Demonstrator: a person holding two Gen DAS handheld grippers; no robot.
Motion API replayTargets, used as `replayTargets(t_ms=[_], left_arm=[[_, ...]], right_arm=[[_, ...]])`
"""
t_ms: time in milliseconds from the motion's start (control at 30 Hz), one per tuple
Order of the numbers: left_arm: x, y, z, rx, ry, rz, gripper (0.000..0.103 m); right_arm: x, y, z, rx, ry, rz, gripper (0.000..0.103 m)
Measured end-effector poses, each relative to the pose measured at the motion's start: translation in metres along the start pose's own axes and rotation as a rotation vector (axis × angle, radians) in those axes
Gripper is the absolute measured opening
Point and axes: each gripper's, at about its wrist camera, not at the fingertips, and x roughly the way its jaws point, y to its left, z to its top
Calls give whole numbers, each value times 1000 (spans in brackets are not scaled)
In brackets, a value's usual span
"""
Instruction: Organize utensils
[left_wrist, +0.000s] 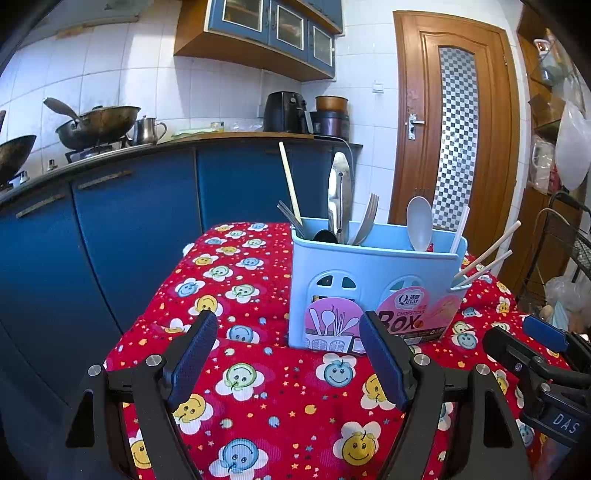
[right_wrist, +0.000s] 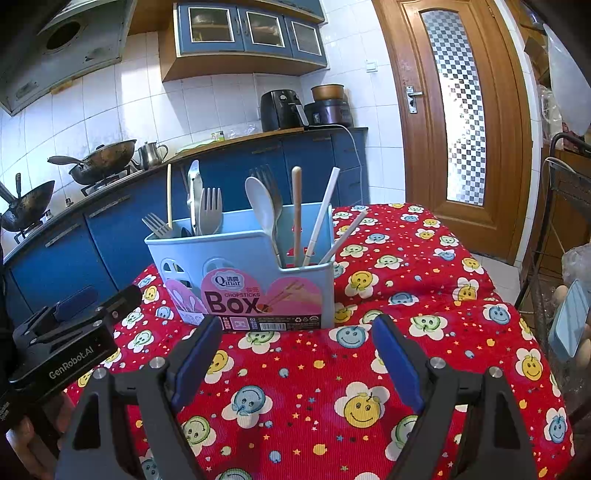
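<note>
Utensil box (left_wrist: 373, 284) stands filled on the red smiley cloth (left_wrist: 266, 398)
Left hand-held gripper (left_wrist: 288, 354) and right hand-held gripper (right_wrist: 295, 354) hover before it, jaws wide apart, holding nothing; forks, spoons and chopsticks stand inside

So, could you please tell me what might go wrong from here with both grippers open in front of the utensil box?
1. The blue utensil box stands on a soft, wrinkled red cloth; pulling a utensil sideways could tip it.
2. The white chopsticks lean outward over the box's edge, so a passing right gripper might knock them out.
3. The forks, knife and spoon crowd together; the left gripper could catch two at once.
</note>
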Motion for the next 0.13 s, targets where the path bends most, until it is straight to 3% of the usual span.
replayTargets(t_ms=[133], left_arm=[[0,0,0,0,2,0,80]], right_arm=[[-1,-1,1,-2,-2,0,85]])
